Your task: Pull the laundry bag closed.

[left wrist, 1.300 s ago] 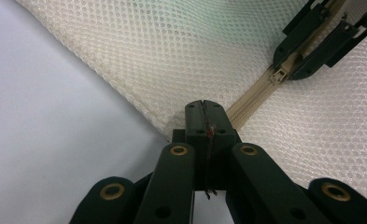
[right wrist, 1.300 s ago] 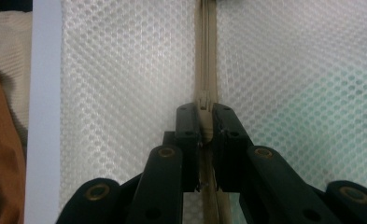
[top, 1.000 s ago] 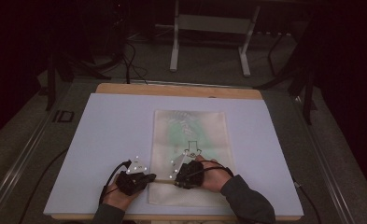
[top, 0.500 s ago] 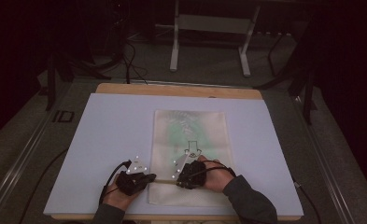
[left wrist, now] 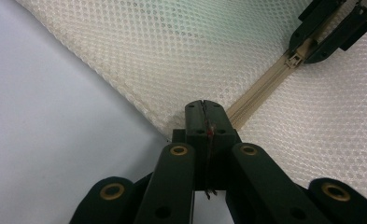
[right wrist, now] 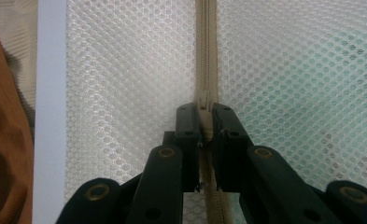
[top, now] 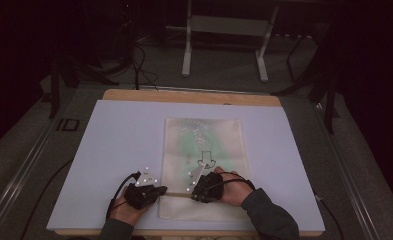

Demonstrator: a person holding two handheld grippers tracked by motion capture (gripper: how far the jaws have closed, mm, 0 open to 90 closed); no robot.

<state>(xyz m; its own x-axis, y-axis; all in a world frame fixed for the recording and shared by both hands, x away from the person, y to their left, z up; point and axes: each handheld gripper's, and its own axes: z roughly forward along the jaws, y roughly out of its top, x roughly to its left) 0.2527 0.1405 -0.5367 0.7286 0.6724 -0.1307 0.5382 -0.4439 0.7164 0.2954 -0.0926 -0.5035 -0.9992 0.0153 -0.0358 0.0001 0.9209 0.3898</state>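
Observation:
A cream mesh bag (top: 204, 150) with a green printed item inside lies flat on the white board (top: 114, 145). A beige zipper (right wrist: 207, 46) runs across the bag near its front end. My left gripper (top: 160, 190) is shut on the bag's edge (left wrist: 172, 122) where the zipper (left wrist: 258, 91) ends. My right gripper (top: 196, 193) is shut on the zipper pull (right wrist: 203, 101), a short way along the zipper from the left one. In the left gripper view the right gripper (left wrist: 314, 42) holds the slider (left wrist: 294, 59) at the upper right.
The board rests on a wooden tabletop (top: 189, 96) whose edge (right wrist: 3, 140) runs close to the bag's end. Metal stand legs (top: 224, 45) stand on the floor beyond the table. A cable (top: 121, 185) trails from the left gripper.
The right hand and its gripper have crept slightly to the right along the zipper. The left gripper has stayed in place.

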